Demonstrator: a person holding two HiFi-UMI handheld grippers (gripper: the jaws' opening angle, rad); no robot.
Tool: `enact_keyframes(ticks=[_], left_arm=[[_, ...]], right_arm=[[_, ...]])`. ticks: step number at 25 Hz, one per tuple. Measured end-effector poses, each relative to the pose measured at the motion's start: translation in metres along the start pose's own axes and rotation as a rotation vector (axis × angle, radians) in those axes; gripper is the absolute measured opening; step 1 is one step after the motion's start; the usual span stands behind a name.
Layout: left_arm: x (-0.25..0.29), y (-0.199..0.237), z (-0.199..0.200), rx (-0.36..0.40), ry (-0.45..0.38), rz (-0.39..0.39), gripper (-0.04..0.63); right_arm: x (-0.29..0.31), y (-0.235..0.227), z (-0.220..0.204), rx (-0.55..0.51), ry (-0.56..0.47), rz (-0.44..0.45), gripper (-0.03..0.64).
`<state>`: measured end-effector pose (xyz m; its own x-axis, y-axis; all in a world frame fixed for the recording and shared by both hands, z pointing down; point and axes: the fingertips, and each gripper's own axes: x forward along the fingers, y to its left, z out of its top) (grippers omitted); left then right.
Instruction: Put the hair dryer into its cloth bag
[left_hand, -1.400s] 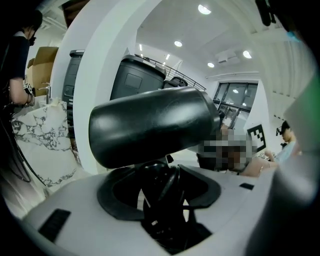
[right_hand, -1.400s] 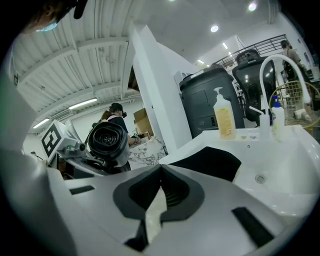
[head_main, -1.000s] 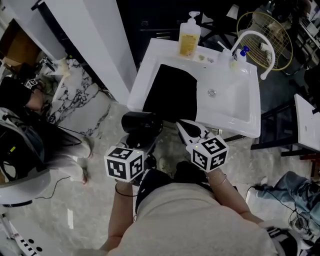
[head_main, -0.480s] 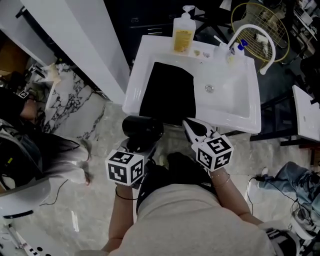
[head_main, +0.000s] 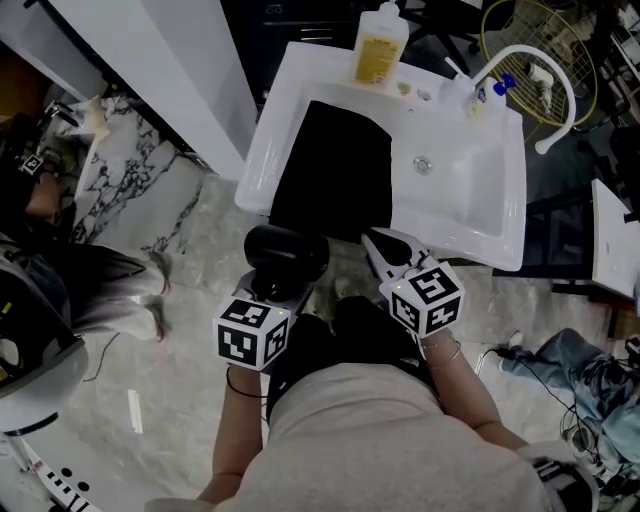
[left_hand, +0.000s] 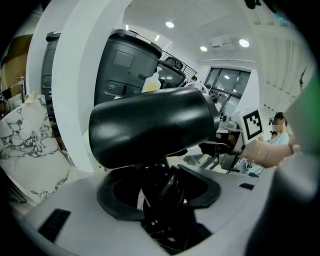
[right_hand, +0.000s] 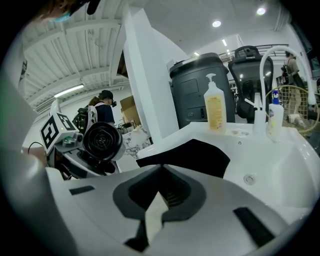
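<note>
The black hair dryer (head_main: 286, 254) hangs in front of the white sink (head_main: 470, 215). My left gripper (head_main: 283, 290) is shut on its handle. In the left gripper view the dryer's barrel (left_hand: 155, 125) lies across the top, and the handle with its coiled cord (left_hand: 162, 200) sits between the jaws. The black cloth bag (head_main: 338, 170) lies flat on the sink's left counter, just beyond the dryer. My right gripper (head_main: 380, 245) is shut and holds nothing, right of the dryer at the sink's front edge. From the right gripper view (right_hand: 160, 172) the bag (right_hand: 195, 155) is straight ahead and the dryer (right_hand: 102, 141) is at the left.
A yellow soap bottle (head_main: 378, 48), a small blue-capped bottle (head_main: 490, 95) and a curved white faucet (head_main: 535, 75) stand at the sink's back. A white partition (head_main: 160, 70) rises at the left. A white table (head_main: 615, 250) stands at the right. A person (head_main: 40, 170) is at the far left.
Both grippers have sunk slightly in front of the sink, the left still holding the dryer. The head view has shifted a little.
</note>
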<state>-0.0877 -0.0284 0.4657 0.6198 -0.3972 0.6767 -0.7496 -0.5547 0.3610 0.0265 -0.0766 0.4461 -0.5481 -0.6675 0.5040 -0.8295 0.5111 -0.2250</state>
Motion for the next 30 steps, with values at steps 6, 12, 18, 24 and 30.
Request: enact_keyframes(ticks=[6,12,18,24,30], left_arm=[[0.012,-0.009,-0.003,-0.011,0.020,-0.013,0.221],[0.019,-0.021,-0.019,-0.006,0.067,-0.017,0.222],[0.023,-0.023,-0.030,-0.056,0.075,-0.007,0.222],[0.026,-0.023,-0.037,-0.071,0.082,0.023,0.222],[0.030,-0.027,-0.040,-0.084,0.085,0.024,0.221]], right_arm=[[0.013,-0.003,-0.002,-0.089,0.070,0.096,0.067],[0.030,-0.004,-0.005,-0.194,0.132,0.173,0.114],[0.047,0.005,-0.017,-0.330,0.216,0.278,0.189],[0.060,0.007,-0.026,-0.464,0.263,0.357,0.196],[0.068,0.002,-0.042,-0.544,0.341,0.373,0.188]])
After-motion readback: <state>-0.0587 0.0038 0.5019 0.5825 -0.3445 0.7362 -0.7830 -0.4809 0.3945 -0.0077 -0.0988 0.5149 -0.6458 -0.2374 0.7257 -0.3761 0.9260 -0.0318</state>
